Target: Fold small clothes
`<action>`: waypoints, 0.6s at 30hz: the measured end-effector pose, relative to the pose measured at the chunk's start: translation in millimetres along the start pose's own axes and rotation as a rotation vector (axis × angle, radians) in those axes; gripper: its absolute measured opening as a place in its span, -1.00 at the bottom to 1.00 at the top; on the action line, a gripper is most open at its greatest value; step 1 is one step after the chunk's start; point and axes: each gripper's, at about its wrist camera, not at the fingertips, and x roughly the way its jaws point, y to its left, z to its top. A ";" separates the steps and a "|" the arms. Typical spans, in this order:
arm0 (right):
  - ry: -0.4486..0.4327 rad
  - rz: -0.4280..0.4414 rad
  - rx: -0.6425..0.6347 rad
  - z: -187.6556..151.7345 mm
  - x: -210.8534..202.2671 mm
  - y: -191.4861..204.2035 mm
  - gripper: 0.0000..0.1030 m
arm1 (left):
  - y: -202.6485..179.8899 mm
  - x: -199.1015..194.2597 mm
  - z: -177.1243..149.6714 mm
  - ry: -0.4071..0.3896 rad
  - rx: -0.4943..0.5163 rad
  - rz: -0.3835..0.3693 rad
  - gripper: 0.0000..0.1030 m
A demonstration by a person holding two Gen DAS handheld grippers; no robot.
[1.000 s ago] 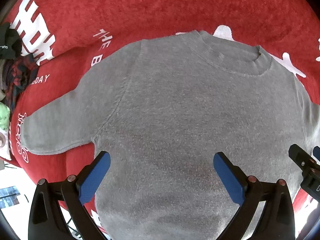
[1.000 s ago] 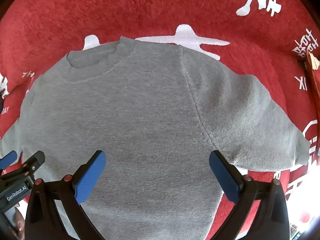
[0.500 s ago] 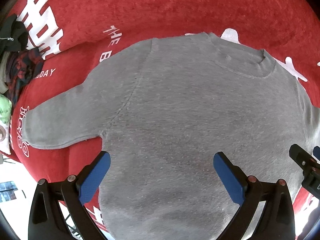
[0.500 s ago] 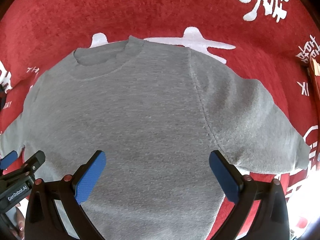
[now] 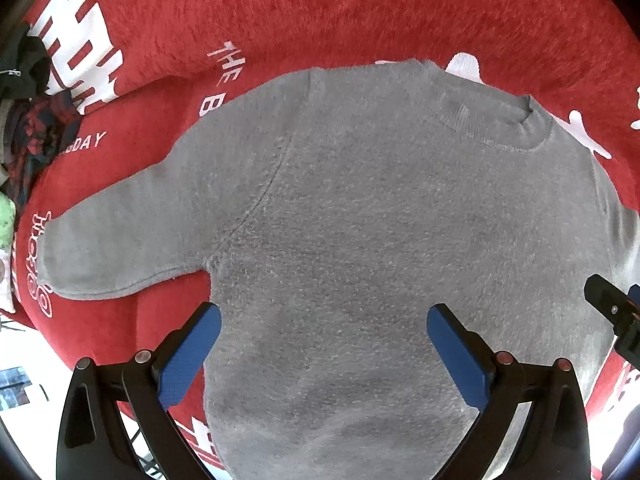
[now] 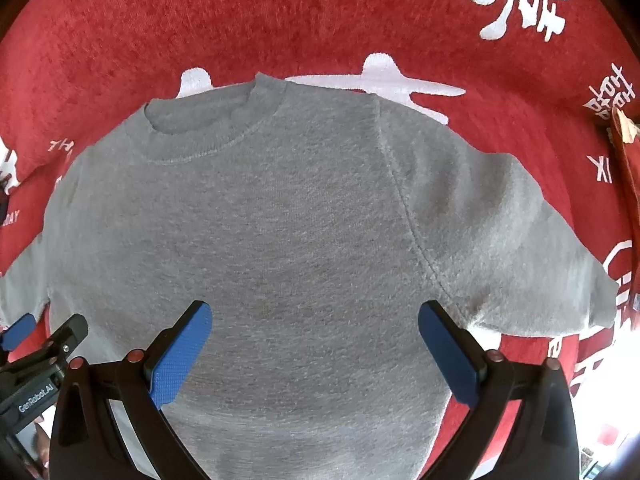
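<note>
Looking through the left wrist camera first: my left gripper (image 5: 320, 332) hangs above the lower body of a grey sweatshirt (image 5: 360, 240), blue pads spread wide, nothing between them. The sweatshirt lies flat and face up on a red blanket (image 5: 320, 8) printed with white lettering. Its ribbed collar (image 5: 496, 128) sits at the far side, the hem toward me and out of frame, so the long axis runs from me straight away, neck pointing forward. One sleeve (image 5: 120, 248) sticks out sideways to the left, cuff near the blanket's edge. A heap of dark and plaid clothes (image 5: 32, 120) waits at far left. The black tip of my right gripper (image 5: 612, 312) peeks in on the right.

Over to the right wrist camera: right gripper (image 6: 316, 330) likewise fully spread and empty, hovering over the sweatshirt's (image 6: 280, 240) lower right half. Collar (image 6: 208, 128) up and left here, other sleeve (image 6: 520, 248) reaching out right, lying smooth. The left gripper's body (image 6: 44, 356) shows at the lower left edge.

My read on progress: the garment is spread out and flattened, and that's all. No fold is in yet, both sleeves are still out, the body full length. I'd say sleeves in first, then hem up to collar, and the heap remains after that.
</note>
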 end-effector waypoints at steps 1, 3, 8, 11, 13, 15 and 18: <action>-0.003 -0.002 -0.002 0.0 -1.2 1.2 1.00 | 1.5 0.5 0.1 -0.001 -0.001 -0.004 1.00; -0.004 -0.012 -0.010 0.1 -1.6 2.7 1.00 | 3.3 1.0 0.4 -0.002 -0.005 -0.011 1.00; -0.006 -0.014 -0.003 -1.7 -5.4 5.1 1.00 | 11.4 4.3 0.8 0.001 -0.013 -0.024 1.00; -0.012 -0.011 0.002 -1.8 -6.1 6.1 1.00 | 15.1 5.9 -0.1 -0.002 -0.016 -0.030 1.00; -0.018 0.003 0.008 -2.3 -6.6 7.3 1.00 | 20.8 7.2 -1.1 -0.005 -0.027 -0.040 1.00; -0.031 0.020 0.010 -4.1 -8.9 9.9 1.00 | 31.1 8.4 -2.2 -0.005 -0.056 -0.069 1.00; -0.043 0.055 -0.005 -8.0 -14.4 18.4 1.00 | 61.8 6.4 -4.3 -0.023 -0.141 -0.159 1.00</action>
